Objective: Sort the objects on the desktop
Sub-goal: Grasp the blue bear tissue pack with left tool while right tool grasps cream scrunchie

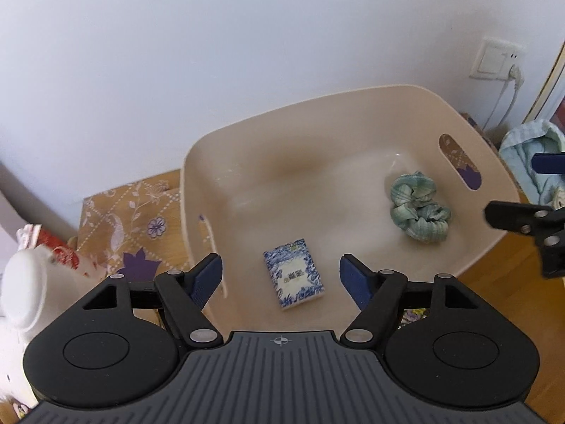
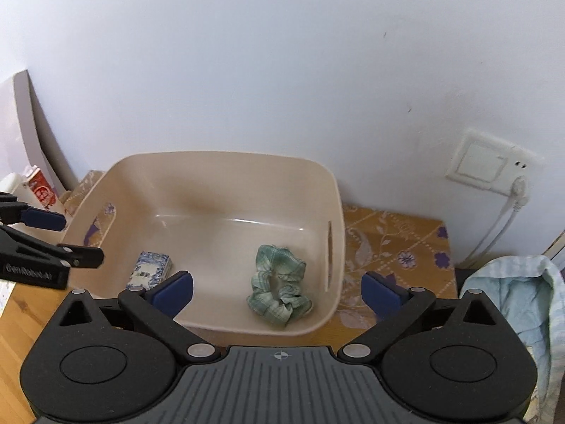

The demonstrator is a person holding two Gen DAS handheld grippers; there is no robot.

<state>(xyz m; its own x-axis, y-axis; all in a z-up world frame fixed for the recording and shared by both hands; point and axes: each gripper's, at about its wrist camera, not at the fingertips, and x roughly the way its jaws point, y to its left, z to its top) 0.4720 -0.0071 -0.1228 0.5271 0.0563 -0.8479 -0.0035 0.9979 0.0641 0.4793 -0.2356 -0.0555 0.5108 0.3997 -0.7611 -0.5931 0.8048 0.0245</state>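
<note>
At the far left of the left wrist view stood a white rounded object (image 1: 26,282), smooth and blurred, with a red-printed carton (image 1: 58,254) behind it; the right wrist view showed that carton (image 2: 41,190) more clearly. Next came the table (image 1: 494,282), wooden, partly under a tan cloth with purple flowers (image 1: 141,219). On the cloth sat a smooth beige plastic bin (image 1: 268,116), rounded at the corners, with slot handles in its end walls. Inside it, on the floor at the left, lay a small flat box printed in blue and white (image 1: 293,274). At the right lay a crumpled green plaid scrunchie (image 1: 418,208), well apart from the box.

The left claw (image 1: 280,279) hung over the bin's near edge, wide open and holding nothing, its blue ribbed pads either side of the box without touching it. The right claw (image 2: 277,291) was likewise spread wide and empty, above the scrunchie (image 2: 279,279).

Only the right wrist view showed the whole of a pale blue towel (image 2: 512,304), bunched at the far right. Both showed a white wall socket (image 2: 491,166) with a plugged cable.
</note>
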